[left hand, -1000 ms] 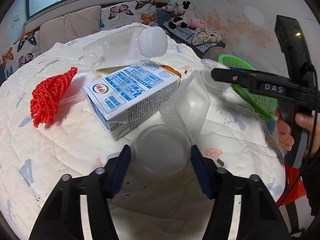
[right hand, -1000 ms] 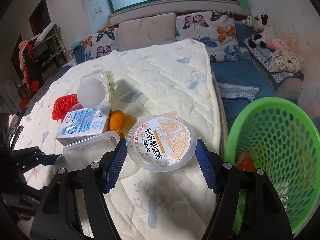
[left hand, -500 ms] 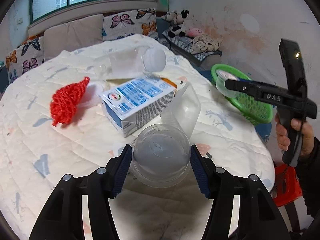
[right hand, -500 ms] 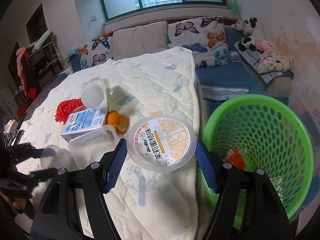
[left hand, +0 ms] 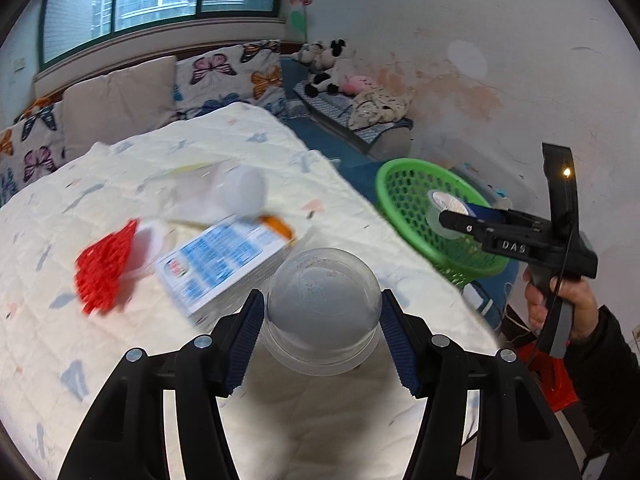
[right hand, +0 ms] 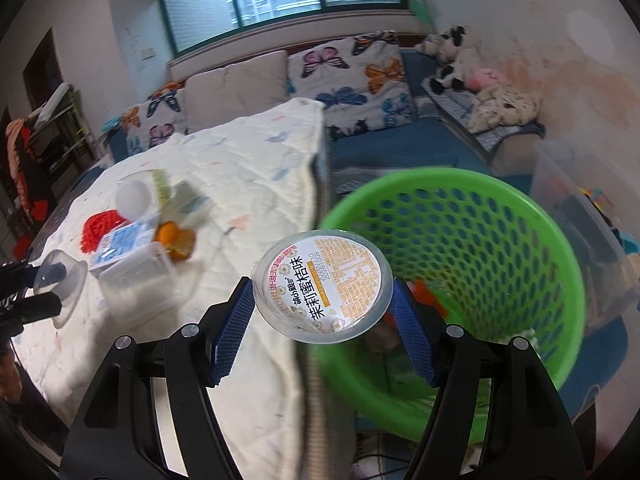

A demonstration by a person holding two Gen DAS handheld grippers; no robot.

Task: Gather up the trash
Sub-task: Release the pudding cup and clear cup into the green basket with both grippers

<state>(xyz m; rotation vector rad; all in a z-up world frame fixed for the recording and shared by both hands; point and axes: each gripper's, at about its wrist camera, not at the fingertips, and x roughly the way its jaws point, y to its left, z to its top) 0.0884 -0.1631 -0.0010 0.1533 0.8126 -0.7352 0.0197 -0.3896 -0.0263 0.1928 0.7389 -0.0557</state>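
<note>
**Two cups up, basket waiting**

We've got our left claw (left hand: pixel 322 336) clamped on a clear plastic cup (left hand: pixel 323 312), blue pads pressed to both sides, lifted clear above the quilted desk (left hand: pixel 120 360). At ten o'clock from that cup lies the blue-and-white milk carton (left hand: pixel 224 264), with the red mesh net (left hand: pixel 104 268) further out at nine o'clock and a clear bottle with a white cap (left hand: pixel 244 192) up at eleven, all blurred.

Over on the other side, our right claw (right hand: pixel 322 320) is gripping the labelled jelly cup (right hand: pixel 323 286) by its rim, printed lid facing us. It hangs at the desk's edge, just beside the near rim of the green basket (right hand: pixel 500 216), which sits at two o'clock off the desk and already has some scraps in its bottom. At nine o'clock we see a clear lidded box (right hand: pixel 136 276) and an orange peel (right hand: pixel 174 236) on the quilt.
</note>
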